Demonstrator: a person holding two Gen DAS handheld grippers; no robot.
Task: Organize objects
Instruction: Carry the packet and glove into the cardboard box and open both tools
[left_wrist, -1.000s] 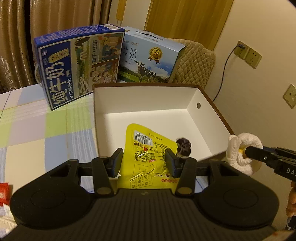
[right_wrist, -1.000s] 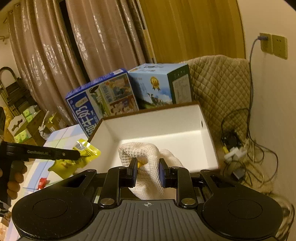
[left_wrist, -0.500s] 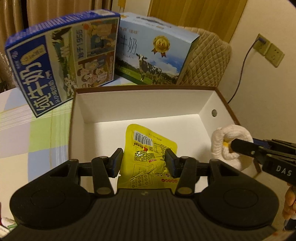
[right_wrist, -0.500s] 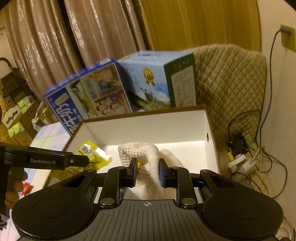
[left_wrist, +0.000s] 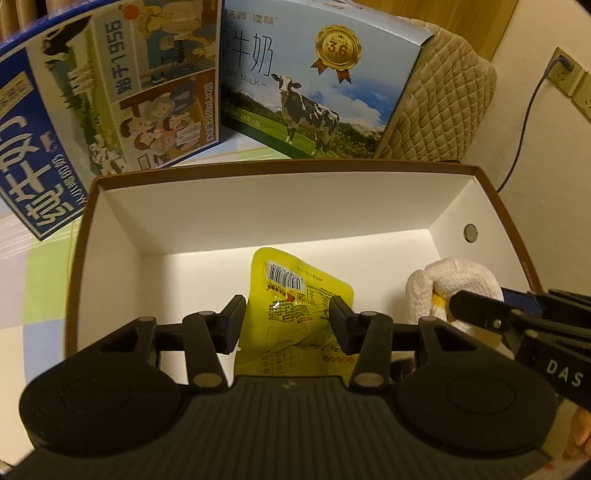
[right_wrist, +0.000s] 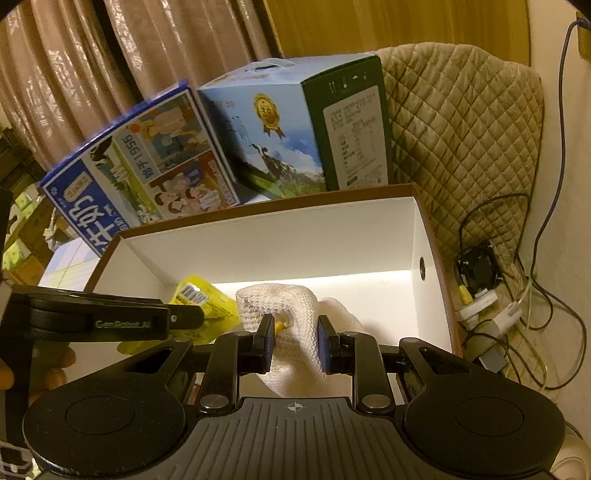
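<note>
A yellow snack packet (left_wrist: 295, 295) hangs between the fingers of my left gripper (left_wrist: 288, 325), which is shut on it. The packet sits low inside the white box (left_wrist: 258, 210) with the brown rim. My right gripper (right_wrist: 295, 336) is shut on a white knitted cloth (right_wrist: 291, 306) that has something yellow inside it. It holds the cloth in the box's right half, beside the packet (right_wrist: 218, 306). In the left wrist view the cloth (left_wrist: 428, 291) and the right gripper (left_wrist: 461, 302) come in from the right. The left gripper (right_wrist: 195, 317) enters the right wrist view from the left.
Two milk cartons stand right behind the box: a dark blue one (left_wrist: 92, 103) and a light blue one with a cow (left_wrist: 314, 81). A quilted beige chair back (right_wrist: 461, 129) is to the right, with cables and a power strip (right_wrist: 495, 314) below. A checked tablecloth (left_wrist: 33, 280) lies left.
Both grippers have moved forward and down over the box rim, carrying the packet and the cloth deeper inside. The cartons now loom closer.
</note>
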